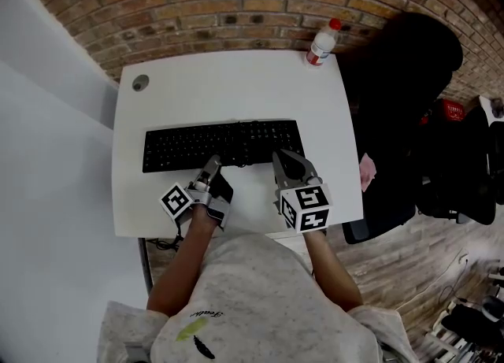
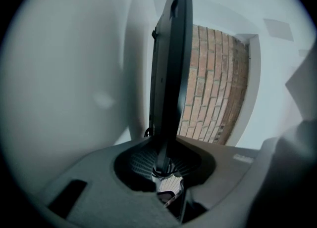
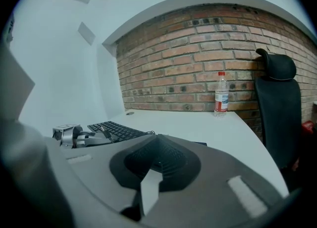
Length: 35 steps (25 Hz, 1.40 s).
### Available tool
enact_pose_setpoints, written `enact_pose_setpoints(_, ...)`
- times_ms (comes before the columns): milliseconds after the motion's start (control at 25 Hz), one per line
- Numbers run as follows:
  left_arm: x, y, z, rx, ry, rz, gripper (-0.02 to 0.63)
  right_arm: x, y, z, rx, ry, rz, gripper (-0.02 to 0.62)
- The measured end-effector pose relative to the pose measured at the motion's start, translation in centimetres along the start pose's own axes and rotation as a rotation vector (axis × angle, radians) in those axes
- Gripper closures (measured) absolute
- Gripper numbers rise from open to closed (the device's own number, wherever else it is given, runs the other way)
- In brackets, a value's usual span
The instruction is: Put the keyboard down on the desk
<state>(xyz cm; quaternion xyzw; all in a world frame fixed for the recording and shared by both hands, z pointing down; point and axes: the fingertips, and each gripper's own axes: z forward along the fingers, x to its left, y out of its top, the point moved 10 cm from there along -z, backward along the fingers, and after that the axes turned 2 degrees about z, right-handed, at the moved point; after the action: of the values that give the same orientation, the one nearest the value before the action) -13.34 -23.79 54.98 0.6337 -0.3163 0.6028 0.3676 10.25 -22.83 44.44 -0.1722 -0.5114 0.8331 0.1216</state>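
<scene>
Head view: clamping keyboard (image 1: 223, 146) near edge in left gripper (image 1: 211, 171) jaws, right gripper (image 1: 287, 166) jaws together beside same edge, likely steadying for a level set-down mid-table (image 1: 236, 86); touching or not, unclear.

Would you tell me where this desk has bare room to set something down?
Free: the wide strip behind the keyboard, between cable hole and bottle; also the desk's right margin. Crowded: the near edge, around the left gripper and right gripper.

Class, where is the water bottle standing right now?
In the head view, the water bottle stands upright at the desk's far right corner, near the brick wall, beside the black chair.
</scene>
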Motion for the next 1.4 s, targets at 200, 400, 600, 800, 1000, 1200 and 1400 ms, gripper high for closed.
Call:
enact_pose_setpoints(200,0.6,0.6,0.2,-0.004,0.016,-0.025,0.534,0.0,-0.1,0.5,0.02,-0.006,0.003,0.584)
enact_pose_setpoints(400,1.0,0.8,0.2,0.004,0.023,-0.027,0.534,0.2,-0.4,0.7,0.029,-0.01,0.006,0.586)
enact_pose_setpoints(600,1.0,0.8,0.1,0.01,0.032,-0.026,0.532,0.8,-0.5,0.6,0.033,-0.003,-0.003,0.584)
enact_pose_setpoints(800,1.0,0.8,-0.1,0.004,0.069,-0.016,0.526,1.2,-0.6,0.3,0.031,0.002,-0.006,0.584)
enact_pose_setpoints(1000,1.5,0.9,-0.4,-0.02,0.144,0.014,0.467,1.3,-0.8,-0.3,0.023,0.002,-0.007,0.584)
enact_pose_setpoints(1200,1.2,0.6,-0.2,-0.046,0.192,0.028,0.431,1.3,-1.1,-0.9,0.02,0.007,-0.008,0.584)
enact_pose_setpoints(1400,0.8,0.2,0.0,-0.061,0.258,0.042,0.404,1.1,-1.4,-1.9,0.016,0.008,-0.007,0.584)
